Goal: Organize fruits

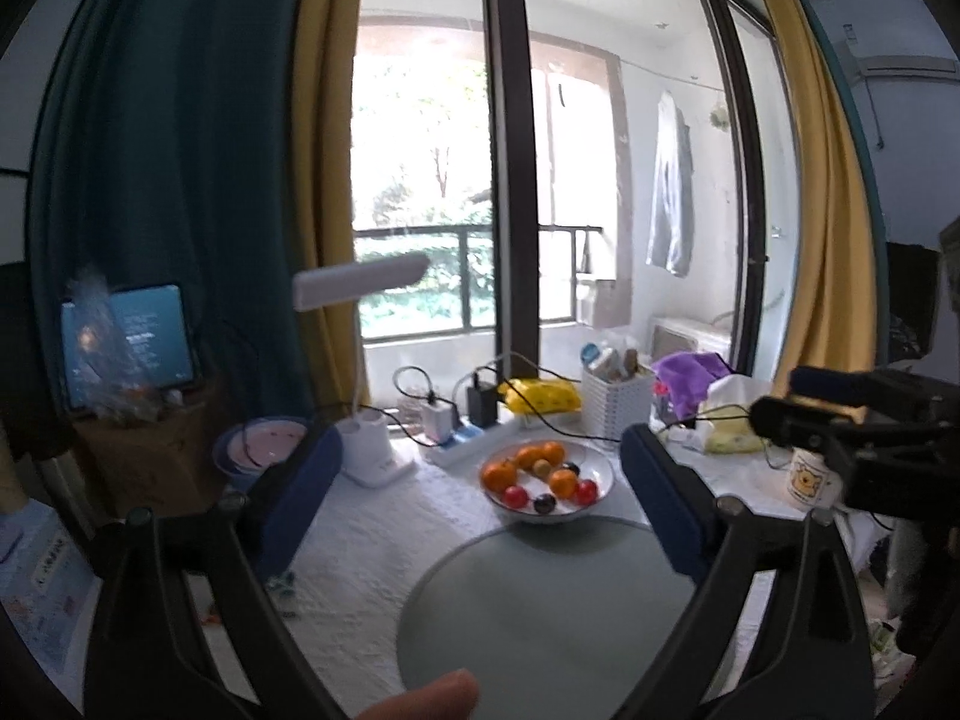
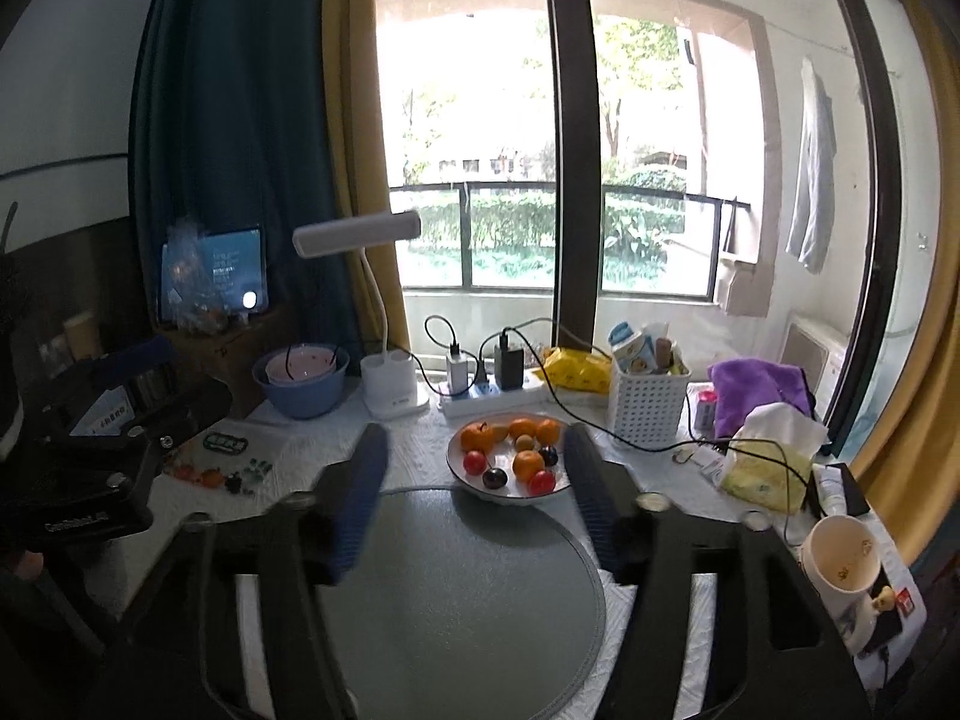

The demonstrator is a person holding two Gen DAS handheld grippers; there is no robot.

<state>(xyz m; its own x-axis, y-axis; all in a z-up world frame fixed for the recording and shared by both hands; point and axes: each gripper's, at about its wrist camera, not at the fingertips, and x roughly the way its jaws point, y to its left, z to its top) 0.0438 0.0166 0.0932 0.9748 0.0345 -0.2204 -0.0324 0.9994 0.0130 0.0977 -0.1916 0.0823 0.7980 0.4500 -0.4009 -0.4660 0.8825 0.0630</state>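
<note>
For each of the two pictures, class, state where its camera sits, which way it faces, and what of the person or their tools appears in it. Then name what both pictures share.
Left wrist view: sits on the left tongs, open, facing the window over the fruit bowl; a fingertip and the right tongs' body show.
Right wrist view: sits on the right tongs, open and empty, facing the same way; the left tongs' body shows at left.
Shared: fruit bowl, round grey mat, desk lamp, white basket.

Four oranges (image 2: 527, 464), three tomatoes (image 2: 541, 482)

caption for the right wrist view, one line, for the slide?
Right gripper open and empty above a round grey mat, facing a white bowl of fruit by the window.
</note>
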